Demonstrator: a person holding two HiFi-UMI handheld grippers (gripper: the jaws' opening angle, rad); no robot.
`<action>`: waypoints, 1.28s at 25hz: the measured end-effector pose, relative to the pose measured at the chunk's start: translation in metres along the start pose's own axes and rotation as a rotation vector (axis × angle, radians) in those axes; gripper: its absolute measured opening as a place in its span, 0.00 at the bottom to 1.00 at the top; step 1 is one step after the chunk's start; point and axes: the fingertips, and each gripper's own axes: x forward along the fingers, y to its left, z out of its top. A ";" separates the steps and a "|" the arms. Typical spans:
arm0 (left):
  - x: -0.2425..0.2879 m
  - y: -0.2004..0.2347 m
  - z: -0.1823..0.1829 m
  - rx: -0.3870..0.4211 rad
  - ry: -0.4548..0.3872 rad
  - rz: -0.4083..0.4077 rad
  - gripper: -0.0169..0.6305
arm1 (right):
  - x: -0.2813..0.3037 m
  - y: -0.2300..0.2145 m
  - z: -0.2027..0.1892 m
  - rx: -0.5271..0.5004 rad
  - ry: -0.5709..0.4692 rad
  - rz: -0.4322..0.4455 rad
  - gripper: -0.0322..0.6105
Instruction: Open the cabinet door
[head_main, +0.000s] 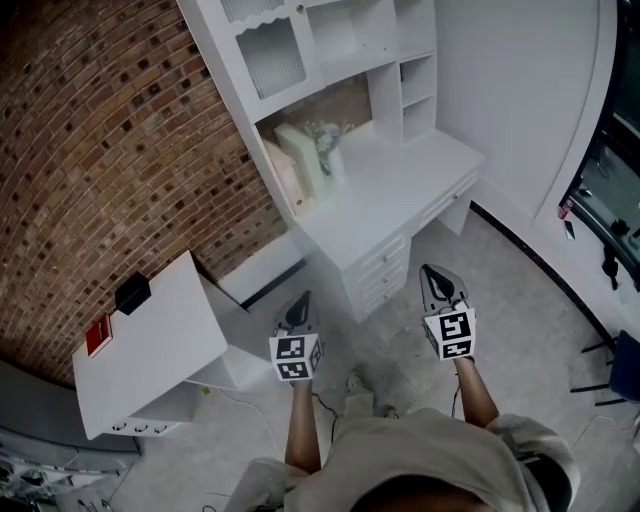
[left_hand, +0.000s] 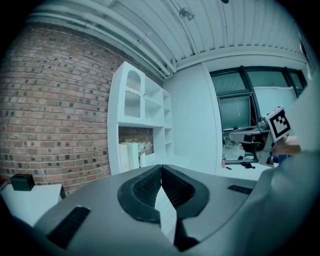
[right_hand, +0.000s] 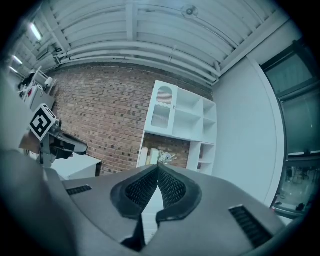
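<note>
A white desk hutch stands against the brick wall. Its cabinet door (head_main: 270, 55), with an arched slatted panel, is at the hutch's upper left and is closed; it also shows as the cabinet door (left_hand: 132, 97) in the left gripper view and the cabinet door (right_hand: 162, 107) in the right gripper view. My left gripper (head_main: 300, 303) and right gripper (head_main: 433, 270) are held side by side above the floor, well short of the desk and pointing at it. The left gripper (left_hand: 161, 166) has its jaws together with nothing between them. The right gripper (right_hand: 158, 165) is likewise shut and empty.
The desk top (head_main: 400, 185) carries upright books (head_main: 300, 160) and a small flower vase (head_main: 328, 150), with drawers (head_main: 385, 270) below. A white side table (head_main: 150, 345) with a black box (head_main: 132, 293) stands at the left. Dark windows and chairs are at the right.
</note>
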 end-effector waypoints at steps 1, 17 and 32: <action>0.005 0.003 -0.001 -0.002 0.002 -0.001 0.07 | 0.005 0.000 0.000 -0.001 -0.001 0.000 0.07; 0.164 0.103 0.031 -0.006 -0.034 -0.077 0.07 | 0.177 -0.010 0.016 -0.024 -0.011 -0.026 0.07; 0.283 0.201 0.057 0.012 -0.051 -0.151 0.07 | 0.313 -0.014 0.027 -0.023 0.012 -0.093 0.07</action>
